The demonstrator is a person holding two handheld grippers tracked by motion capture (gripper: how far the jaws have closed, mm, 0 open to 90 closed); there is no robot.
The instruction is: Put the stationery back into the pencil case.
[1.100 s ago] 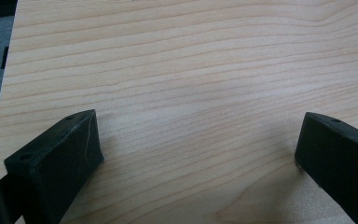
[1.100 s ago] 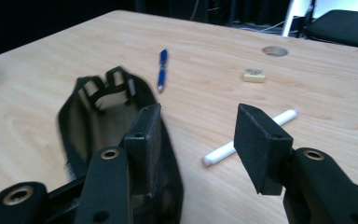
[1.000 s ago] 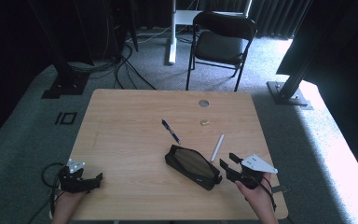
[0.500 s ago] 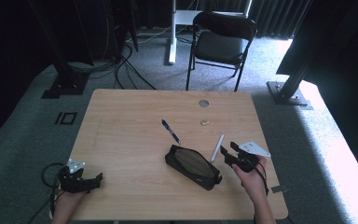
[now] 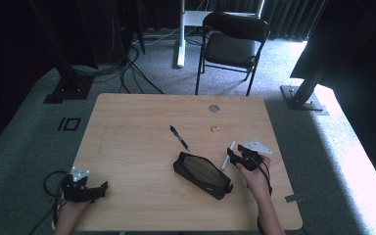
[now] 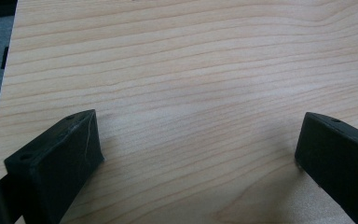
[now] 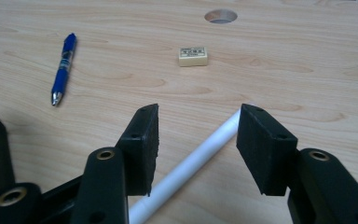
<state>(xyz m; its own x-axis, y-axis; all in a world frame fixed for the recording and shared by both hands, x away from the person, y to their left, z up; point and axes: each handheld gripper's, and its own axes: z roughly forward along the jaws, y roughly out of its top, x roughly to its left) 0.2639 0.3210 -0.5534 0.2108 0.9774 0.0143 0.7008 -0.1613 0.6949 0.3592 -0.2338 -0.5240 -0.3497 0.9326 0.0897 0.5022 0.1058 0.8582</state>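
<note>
At the table's (image 5: 127, 127) near-left corner, about 8 o'clock from its centre, the left gripper (image 5: 99, 186) rests in the person's left hand (image 5: 71, 208). In the left gripper view its jaws stand wide apart over bare wood with nothing between them, so it is released.

Near the middle of the table, a blue pen (image 5: 179, 137) lies at a slant, tip toward 5 o'clock. In the right gripper view the pen (image 7: 62, 68) sits at 10 o'clock from the jaws, well apart from them. Just below it in the high view, at 5 o'clock from the pen, lies a black pencil case (image 5: 202, 174), its long side running from 10 to 4 o'clock.

A small cream eraser (image 5: 215, 129) sits at 1 o'clock from the case, and beyond it, at 12 o'clock, is a round cable hole (image 5: 214, 108) in the tabletop.

Right of the case lies a white pen (image 5: 228, 154), pointing toward 1 o'clock. In the right gripper view this white pen (image 7: 196, 159) runs between the two jaws, which flank it half open; neither pad presses on it, so nothing is grasped. The right gripper (image 5: 232, 156), held in the right hand (image 5: 253, 175), sits at 3 o'clock from the case, its jaws at the white pen's near end
</note>
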